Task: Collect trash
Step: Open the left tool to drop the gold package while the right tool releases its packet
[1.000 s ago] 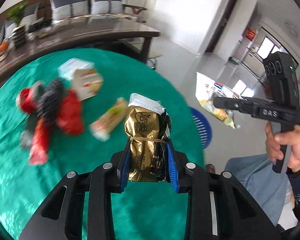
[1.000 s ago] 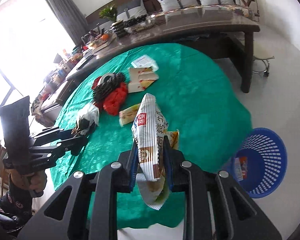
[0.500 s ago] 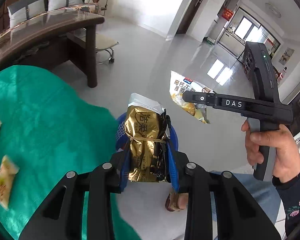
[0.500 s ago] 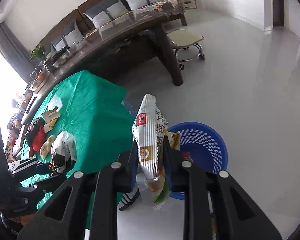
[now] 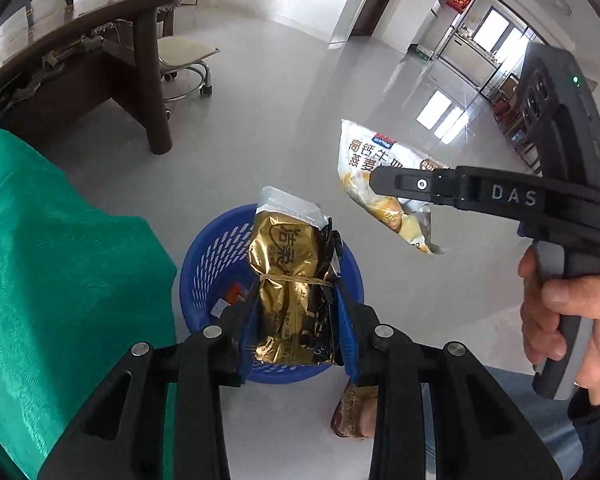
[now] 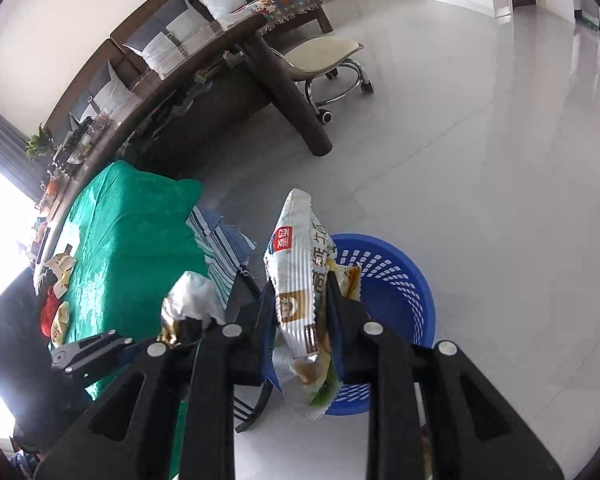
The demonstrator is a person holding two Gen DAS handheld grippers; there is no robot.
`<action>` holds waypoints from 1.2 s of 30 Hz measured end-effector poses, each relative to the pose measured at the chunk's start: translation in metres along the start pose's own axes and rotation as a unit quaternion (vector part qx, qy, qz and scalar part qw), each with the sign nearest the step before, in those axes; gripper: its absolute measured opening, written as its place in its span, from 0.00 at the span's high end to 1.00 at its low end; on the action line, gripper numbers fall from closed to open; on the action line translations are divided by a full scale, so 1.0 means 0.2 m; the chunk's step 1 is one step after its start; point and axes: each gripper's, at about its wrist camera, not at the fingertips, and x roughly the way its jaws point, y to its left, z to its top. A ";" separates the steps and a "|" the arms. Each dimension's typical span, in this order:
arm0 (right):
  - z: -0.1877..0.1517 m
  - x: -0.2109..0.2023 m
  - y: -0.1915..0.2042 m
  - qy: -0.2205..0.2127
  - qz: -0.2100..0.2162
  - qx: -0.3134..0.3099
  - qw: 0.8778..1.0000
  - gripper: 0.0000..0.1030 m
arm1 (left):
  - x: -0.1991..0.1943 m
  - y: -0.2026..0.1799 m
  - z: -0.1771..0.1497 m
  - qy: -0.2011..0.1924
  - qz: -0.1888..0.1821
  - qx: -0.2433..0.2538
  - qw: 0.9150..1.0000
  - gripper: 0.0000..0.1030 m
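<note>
Grey floor holds one blue basket (image 5: 204, 268); left gripper (image 5: 296, 320) clamps one gold bag (image 5: 288, 280), right gripper (image 6: 302, 320) one white bag (image 6: 300, 280)

Gold packet (image 5: 288, 276), white wrapper (image 6: 300, 280), blue basket (image 5: 208, 264), green cloth (image 5: 60, 260)

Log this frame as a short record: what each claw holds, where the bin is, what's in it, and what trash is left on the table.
left claw: shut on gold foil packet, over the bin
right claw: shut on white oat snack bag, beside and above the bin's rim
bin: blue slotted basket on the floor next to the green-clothed table
bin contents: a small wrapper; the rest is hidden
left on table: several wrappers at the far end
</note>
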 end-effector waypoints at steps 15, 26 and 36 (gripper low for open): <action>0.04 -0.12 -0.01 -0.067 -0.029 0.000 0.997 0.21 | -0.23 0.00 -0.05 -0.057 0.061 -0.004 0.996 0.11; -0.16 -0.21 0.38 -0.121 -0.080 -0.107 0.984 0.10 | -0.73 0.14 -0.59 -0.086 0.158 -0.017 0.983 0.07; -0.68 -0.08 1.13 -0.094 -0.007 -0.248 0.964 0.08 | -1.23 0.62 -1.09 -0.106 0.247 -0.092 0.959 0.07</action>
